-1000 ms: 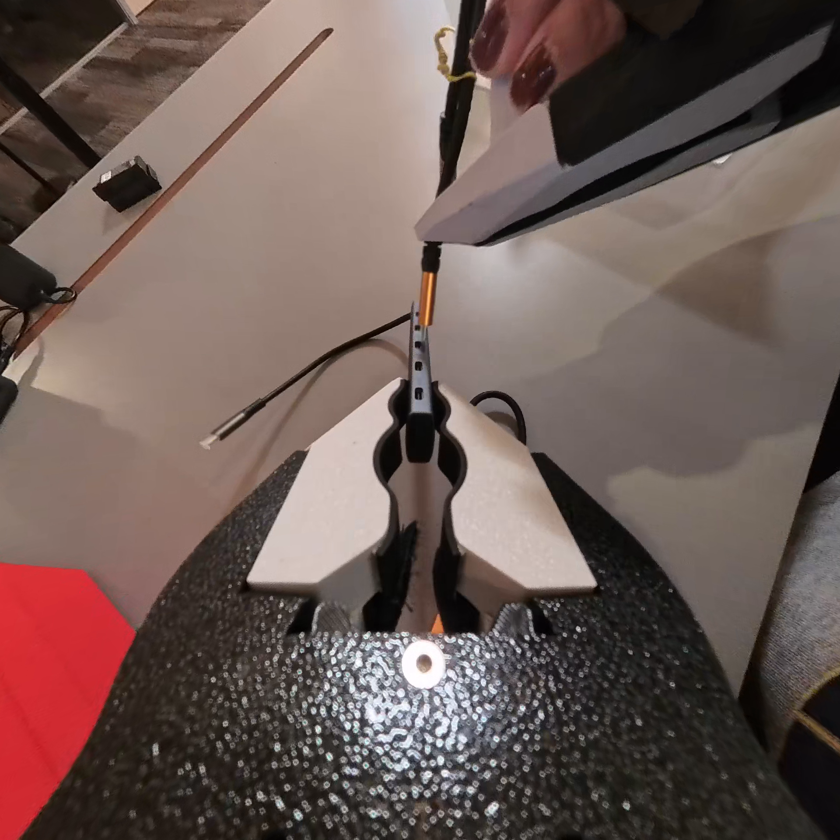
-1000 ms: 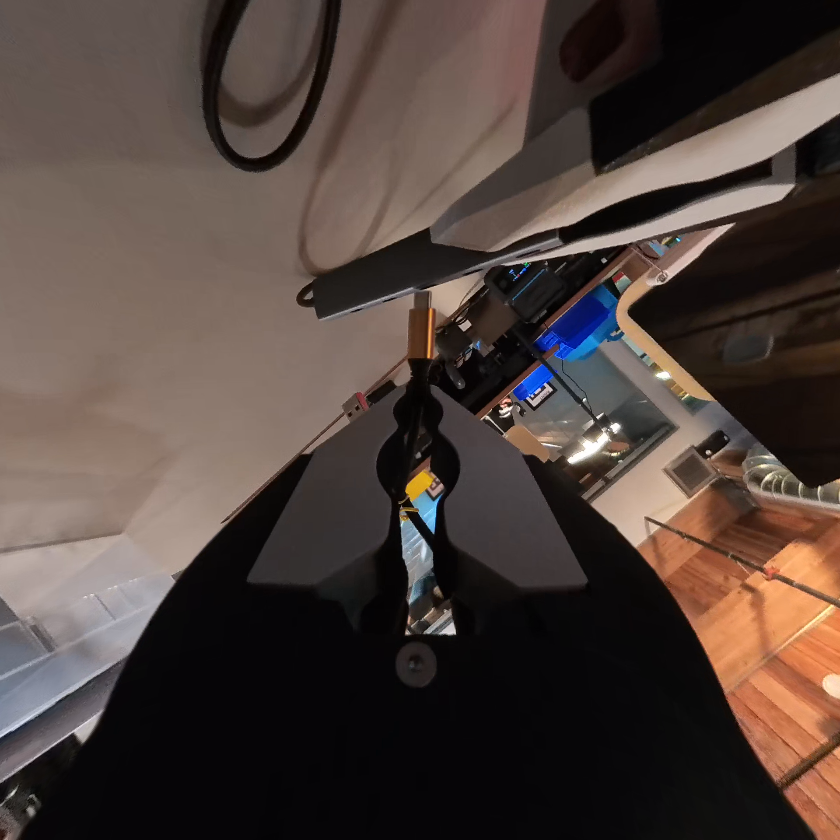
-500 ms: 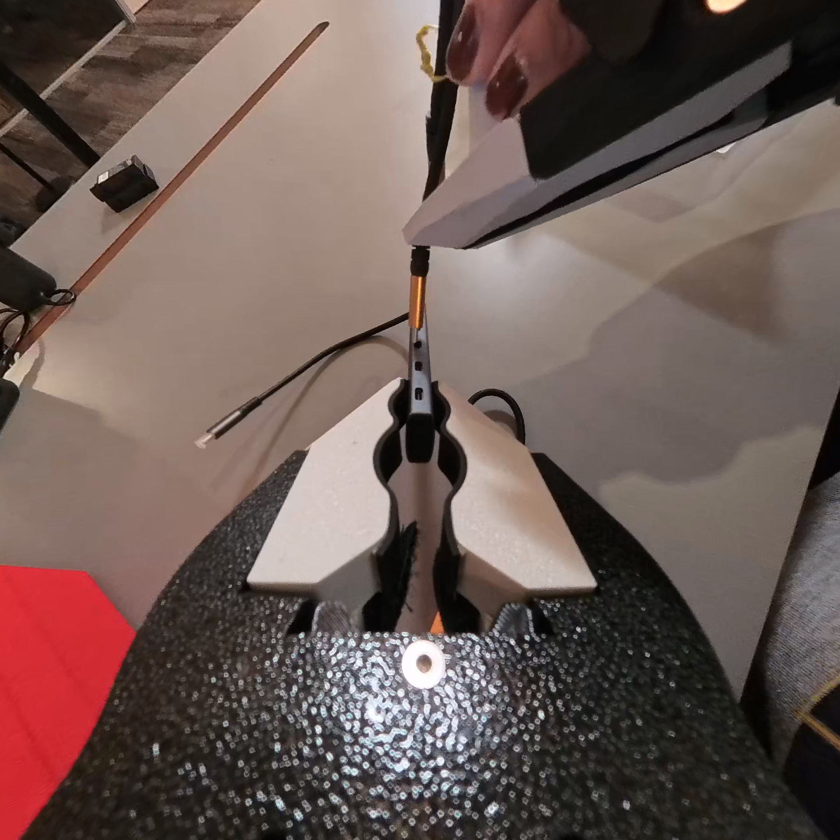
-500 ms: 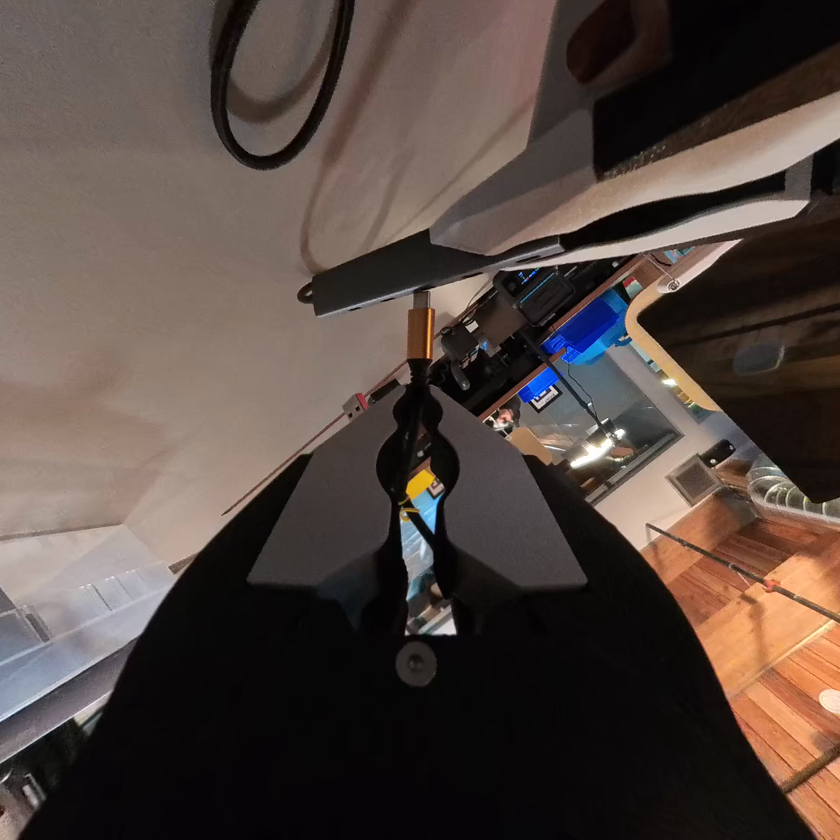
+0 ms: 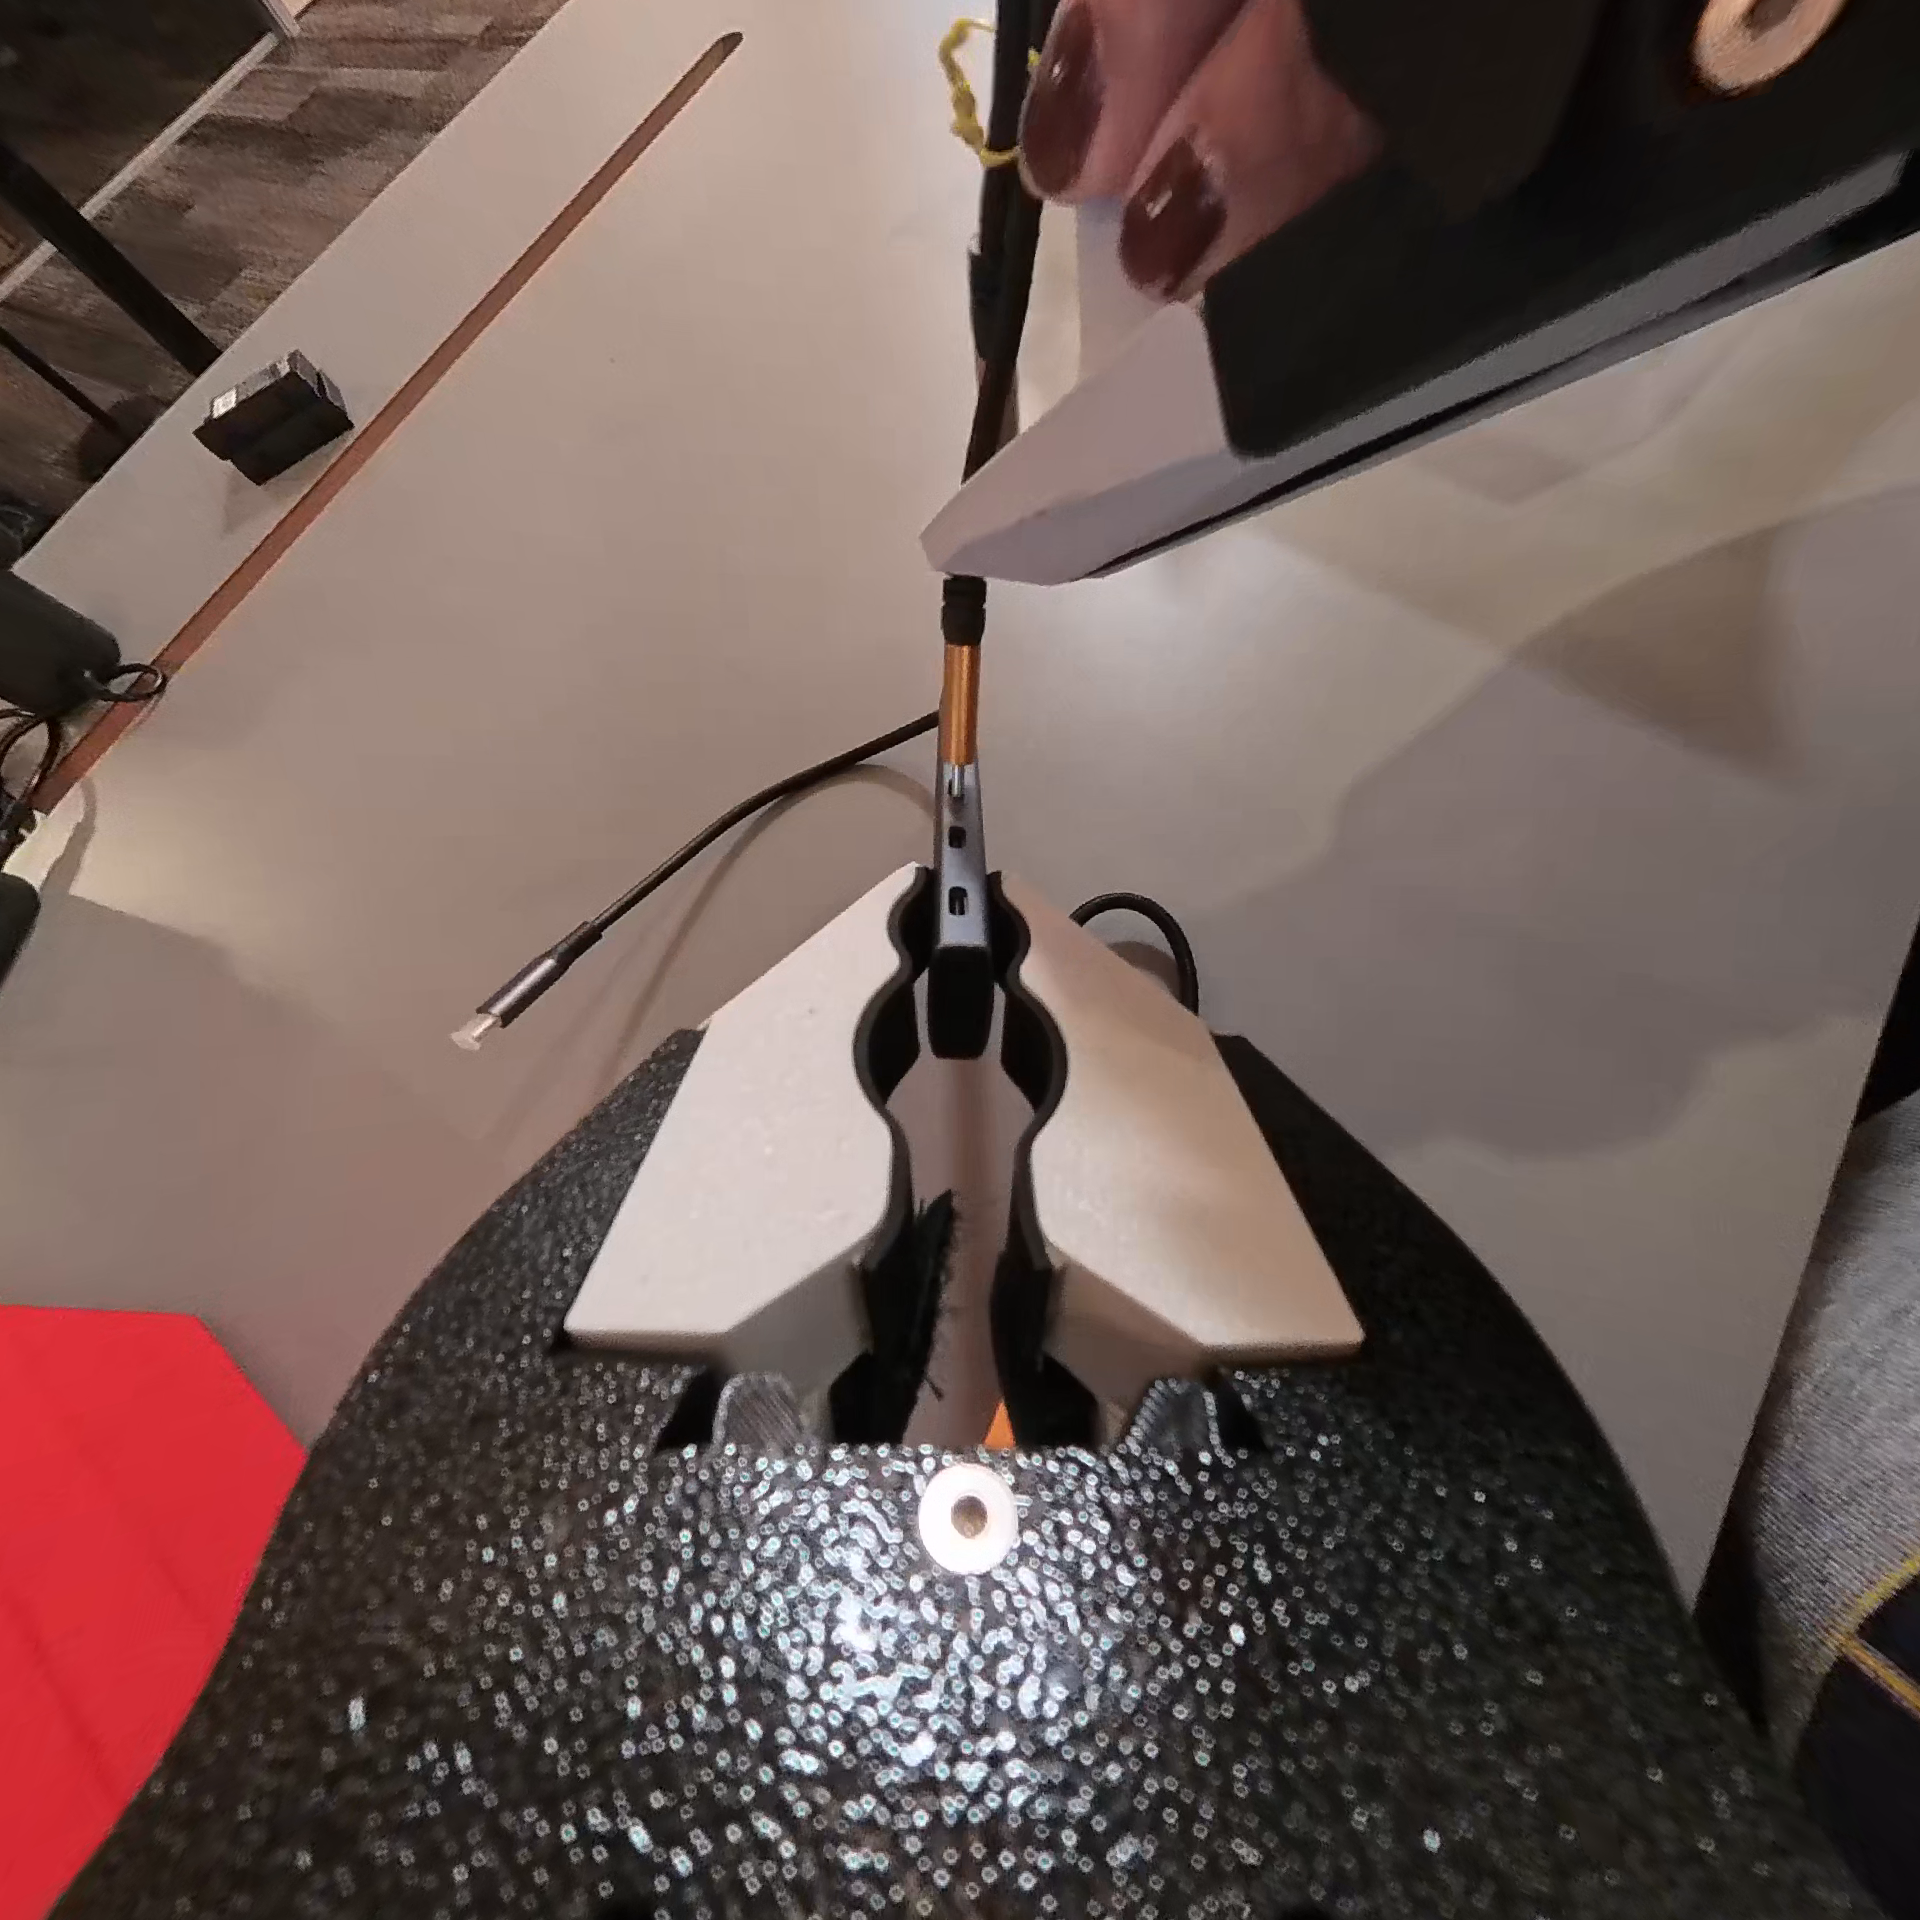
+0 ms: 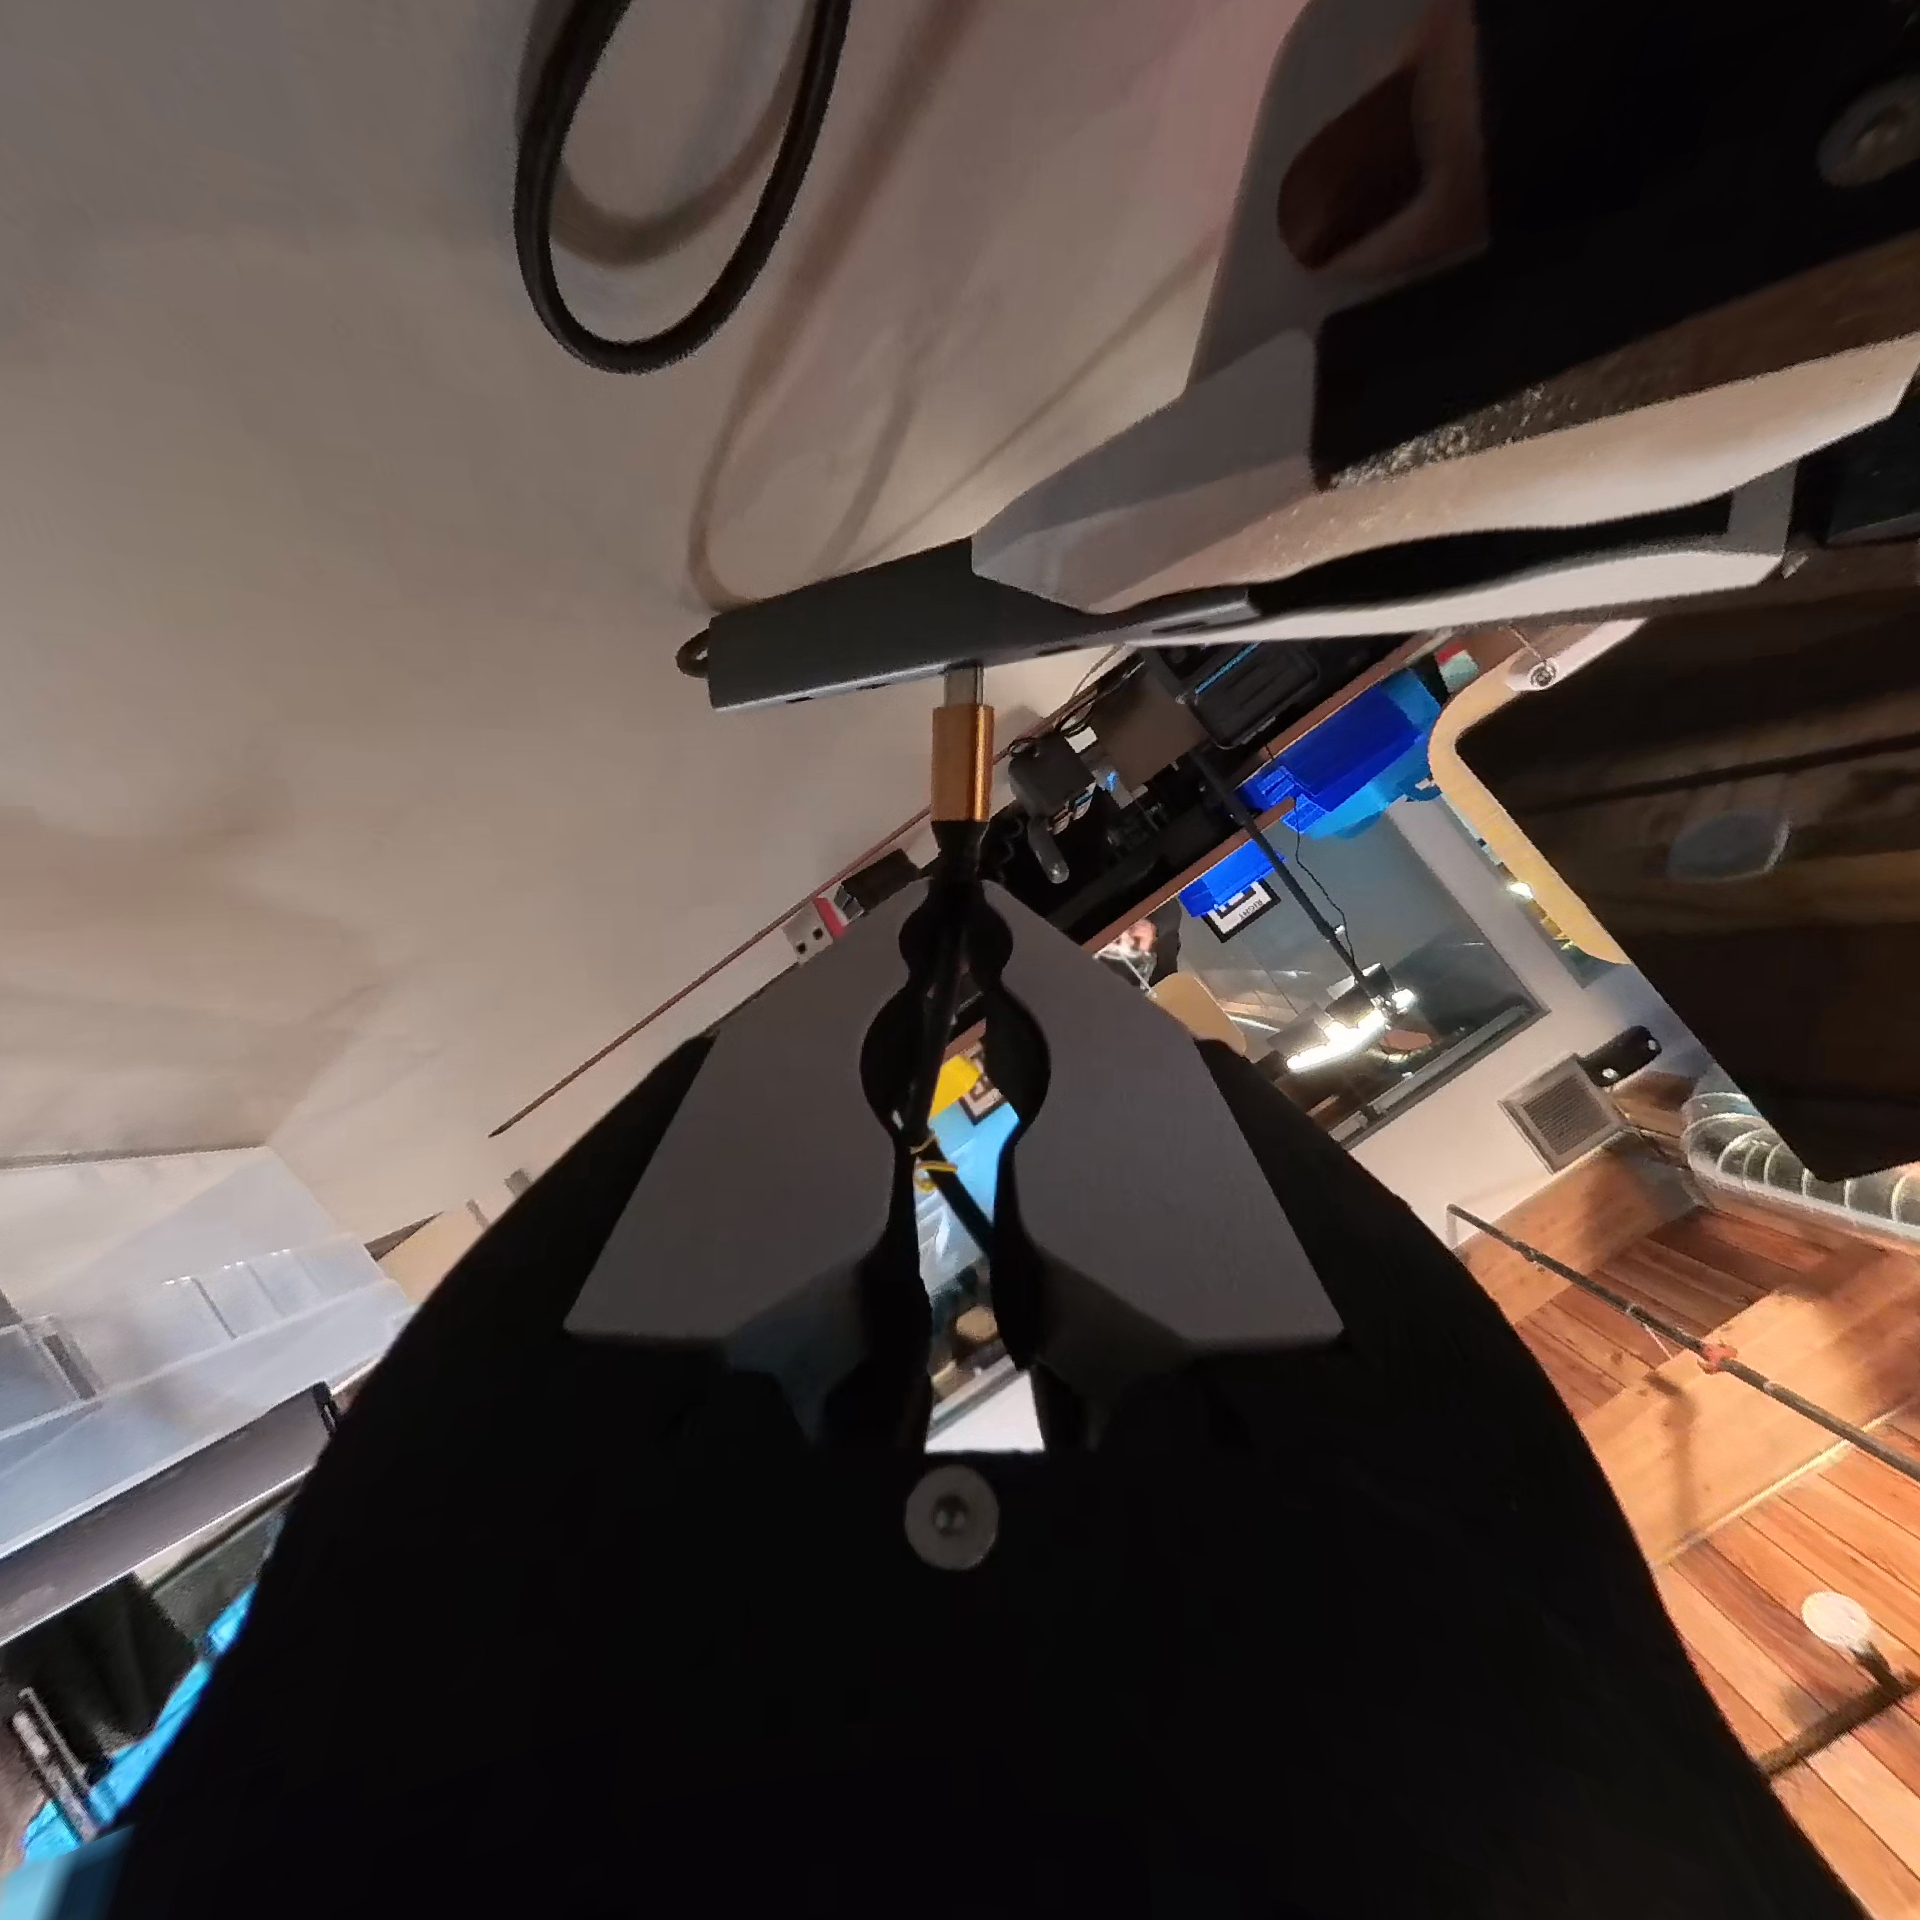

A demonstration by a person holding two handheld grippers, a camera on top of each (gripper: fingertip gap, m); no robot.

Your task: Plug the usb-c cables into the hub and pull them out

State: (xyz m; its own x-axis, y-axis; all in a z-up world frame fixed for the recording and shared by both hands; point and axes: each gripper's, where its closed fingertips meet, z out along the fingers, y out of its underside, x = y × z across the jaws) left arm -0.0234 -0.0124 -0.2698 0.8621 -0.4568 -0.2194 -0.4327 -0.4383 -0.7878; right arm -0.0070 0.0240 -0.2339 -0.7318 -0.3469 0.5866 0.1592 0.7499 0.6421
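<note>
My left gripper point(image 5: 956, 899) is shut on a slim grey hub point(image 5: 960, 831), held on edge with its ports facing up. It also shows in the right wrist view point(image 6: 883, 634), with the left gripper's fingers point(image 6: 1195, 520) clamped on it. My right gripper point(image 6: 961, 899) is shut on a black usb-c cable point(image 6: 951, 935) just behind its orange plug point(image 6: 961, 764). The plug's silver tip meets a port near the hub's far end, and part of the tip still shows. In the left wrist view the orange plug point(image 5: 958, 707) stands on the hub under the right gripper point(image 5: 997, 540).
A second black cable with a grey plug point(image 5: 540, 966) lies loose on the pale table point(image 5: 623, 520). A black cable loop point(image 6: 665, 208) lies on it too. A small black box point(image 5: 272, 416) sits far left. A red sheet point(image 5: 104, 1558) is at the lower left. A hand point(image 5: 1122, 125) holds the right gripper. Some 6 cm of space lies between my two pairs of fingers.
The right gripper has brought the orange plug from just beside the hub's end into line with it. Its tip now sits at the port. The left gripper keeps its hold.
</note>
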